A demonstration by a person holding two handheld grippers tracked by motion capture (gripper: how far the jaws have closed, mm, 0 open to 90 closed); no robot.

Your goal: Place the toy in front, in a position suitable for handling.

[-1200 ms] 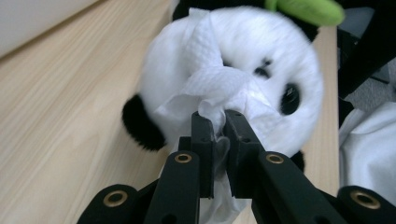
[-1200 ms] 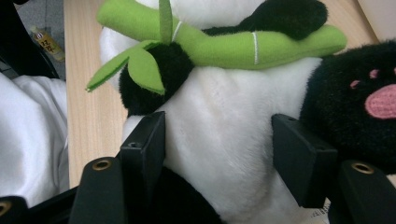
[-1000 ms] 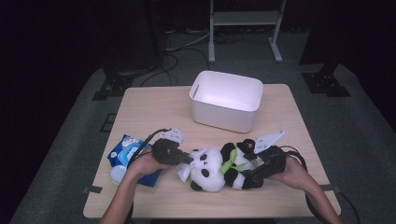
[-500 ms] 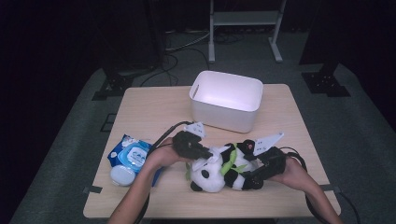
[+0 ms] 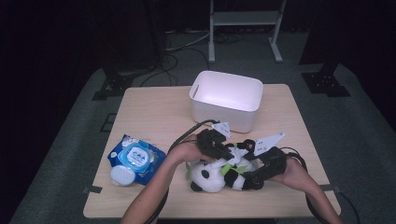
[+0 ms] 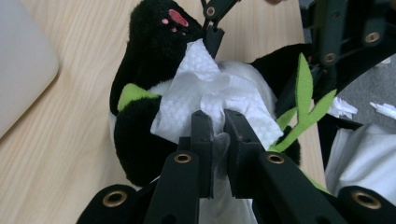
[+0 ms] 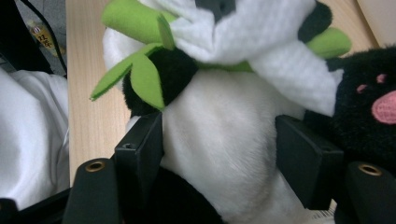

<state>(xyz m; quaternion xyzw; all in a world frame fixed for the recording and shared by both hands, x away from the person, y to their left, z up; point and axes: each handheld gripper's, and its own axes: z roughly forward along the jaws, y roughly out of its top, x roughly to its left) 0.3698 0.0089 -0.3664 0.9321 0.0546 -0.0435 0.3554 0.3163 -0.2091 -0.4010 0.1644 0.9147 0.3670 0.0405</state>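
Observation:
A black-and-white panda plush [image 5: 210,178] with green felt leaves lies on its back near the table's front edge. My left gripper [image 5: 228,151] hovers over its belly, shut on a crumpled white wipe [image 6: 219,91] that rests on the plush [image 6: 140,140]. In the left gripper view its jaws [image 6: 218,123] pinch the wipe tight. My right gripper [image 5: 248,179] reaches in from the right and straddles the panda's white belly [image 7: 233,177]. Its jaws [image 7: 219,135] have just been opening a little, with the belly still touching both pads.
A white plastic bin [image 5: 226,95] stands at the back middle of the wooden table [image 5: 154,112]. A blue pack of wet wipes [image 5: 136,156] lies at the front left, with a white round lid [image 5: 122,175] beside it. Cables trail from both grippers.
My left gripper has moved right, from beside the wipes pack to over the panda's belly, carrying the wipe. The right gripper has stayed on the panda.

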